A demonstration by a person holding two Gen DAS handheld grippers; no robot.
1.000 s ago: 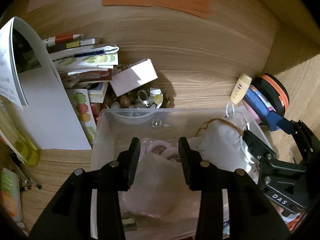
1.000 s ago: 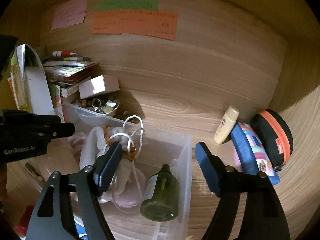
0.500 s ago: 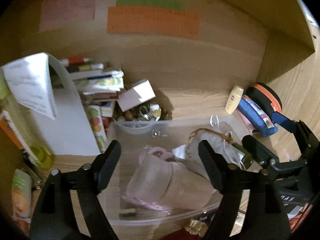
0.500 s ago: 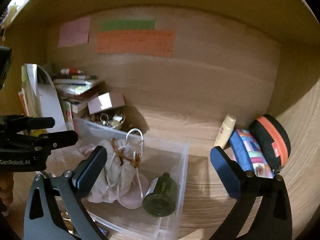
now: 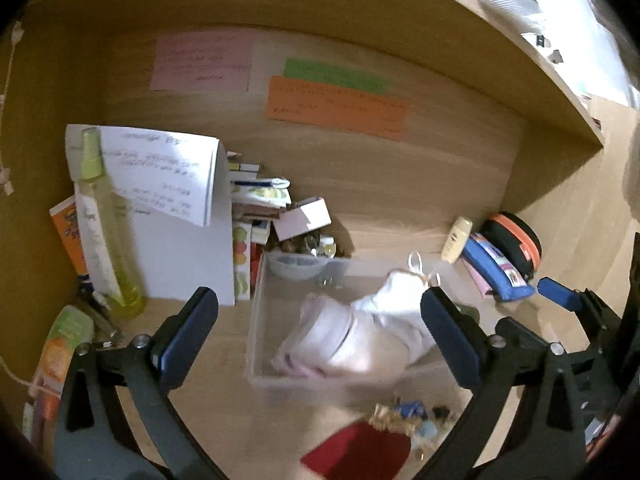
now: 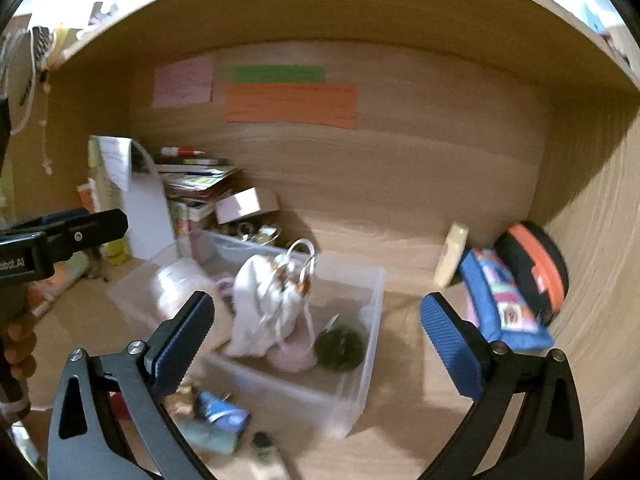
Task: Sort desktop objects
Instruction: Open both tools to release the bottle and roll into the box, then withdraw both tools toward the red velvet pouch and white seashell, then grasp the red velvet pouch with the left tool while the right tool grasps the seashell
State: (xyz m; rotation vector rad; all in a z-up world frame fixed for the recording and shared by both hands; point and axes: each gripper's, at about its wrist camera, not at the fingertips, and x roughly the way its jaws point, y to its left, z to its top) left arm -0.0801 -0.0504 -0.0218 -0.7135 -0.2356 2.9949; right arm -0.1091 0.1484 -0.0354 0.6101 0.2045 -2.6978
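A clear plastic bin (image 5: 256, 320) (image 6: 370, 320) stands on the wooden desk. In it lie a pink pouch (image 5: 320, 340), a white drawstring bag (image 5: 396, 296) (image 6: 260, 308) and a dark green bottle (image 6: 340, 346). My left gripper (image 5: 320, 340) is open and empty, pulled back above the bin's near side. My right gripper (image 6: 316, 344) is open and empty, also back from the bin. The left gripper shows at the left edge of the right wrist view (image 6: 68, 236).
A cream tube (image 5: 456, 238) (image 6: 450, 256), a blue pouch (image 6: 504, 308) and a black-orange case (image 6: 532, 272) lie at the right wall. Books, a small box (image 5: 304, 218), a trinket bowl, a yellow spray bottle (image 5: 100, 232) stand left. Small items (image 6: 216, 416), a red packet (image 5: 360, 448) lie in front.
My left gripper opened wide and let go of the pink pouch, which now lies in the bin. Both grippers pulled back and up from the bin.
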